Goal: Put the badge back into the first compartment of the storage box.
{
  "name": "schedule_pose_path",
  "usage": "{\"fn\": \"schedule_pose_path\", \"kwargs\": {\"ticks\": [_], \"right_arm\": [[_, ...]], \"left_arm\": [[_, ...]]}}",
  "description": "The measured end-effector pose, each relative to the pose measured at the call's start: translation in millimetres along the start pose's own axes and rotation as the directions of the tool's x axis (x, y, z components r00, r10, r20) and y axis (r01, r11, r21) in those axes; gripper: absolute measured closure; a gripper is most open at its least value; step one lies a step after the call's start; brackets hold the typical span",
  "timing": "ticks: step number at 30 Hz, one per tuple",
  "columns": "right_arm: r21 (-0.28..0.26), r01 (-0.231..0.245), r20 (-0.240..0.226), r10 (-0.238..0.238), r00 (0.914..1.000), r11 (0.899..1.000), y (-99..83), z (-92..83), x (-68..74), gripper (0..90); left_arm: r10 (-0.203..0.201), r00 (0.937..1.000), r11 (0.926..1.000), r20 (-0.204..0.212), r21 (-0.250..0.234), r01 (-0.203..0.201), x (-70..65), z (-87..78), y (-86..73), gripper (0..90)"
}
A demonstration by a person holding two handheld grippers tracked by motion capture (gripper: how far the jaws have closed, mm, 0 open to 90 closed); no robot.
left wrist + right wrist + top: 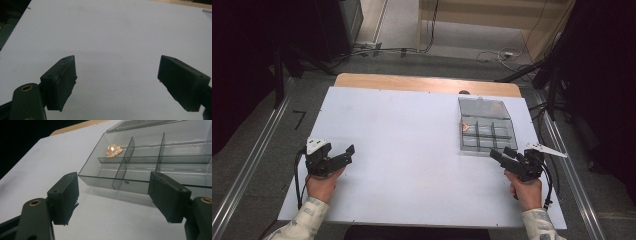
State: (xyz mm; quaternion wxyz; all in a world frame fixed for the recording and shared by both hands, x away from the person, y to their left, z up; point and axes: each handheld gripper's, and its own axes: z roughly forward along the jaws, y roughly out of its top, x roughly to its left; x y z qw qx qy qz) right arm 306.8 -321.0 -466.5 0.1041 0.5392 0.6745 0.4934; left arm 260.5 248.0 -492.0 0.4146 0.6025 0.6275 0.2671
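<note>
A clear plastic compartment box (pixel 486 131) sits on the white table sheet at the right, its lid (pixel 483 106) folded back behind it. A small gold and pink trinket (pixel 465 127) lies in its far left compartment, and that trinket (pixel 113 151) shows through the clear walls of the box (pixel 150 160) in the right gripper view. My right gripper (pixel 503 153) is open just in front of the box, nothing between its jaws. My left gripper (pixel 341 153) is open over bare sheet at the left; in its own view the left gripper (pixel 117 82) holds nothing.
The white sheet (pixel 412 145) covers a wooden table whose far edge (pixel 427 83) shows behind it. Metal rails (pixel 249 165) run along both sides on the floor. Cables (pixel 497 54) lie on the floor beyond the table.
</note>
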Motion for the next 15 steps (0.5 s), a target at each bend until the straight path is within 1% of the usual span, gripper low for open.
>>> {"fn": "schedule_pose_path", "kwargs": {"ticks": [2, 9, 12, 15], "right_arm": [[-0.002, -0.007, 0.007, 0.007, 1.0, 1.0, -1.1, -2.8, -1.8, 23.6], [0.003, -0.003, 0.032, 0.003, 0.9995, 1.0, -6.6, -10.8, -9.4, 23.6], [0.007, -0.001, 0.049, 0.0, 0.9988, 1.0, -9.3, -13.9, -11.3, 23.6], [0.012, 0.013, 0.078, -0.014, 0.9969, 1.0, -13.8, -16.1, -14.8, 22.7]], "left_arm": [[-0.001, 1.0, 1.0, -0.001, 0.001, 0.001, 0.0, 0.2, 0.0, 15.7], [0.0, 1.0, 1.0, -0.002, 0.002, 0.0, -0.2, 0.6, -0.3, 15.7], [0.001, 1.0, 1.0, -0.003, 0.003, -0.001, 0.0, 0.4, -0.3, 15.7], [-0.003, 1.0, 1.0, -0.005, 0.002, 0.003, 0.9, 0.0, -0.6, 15.7]]}}
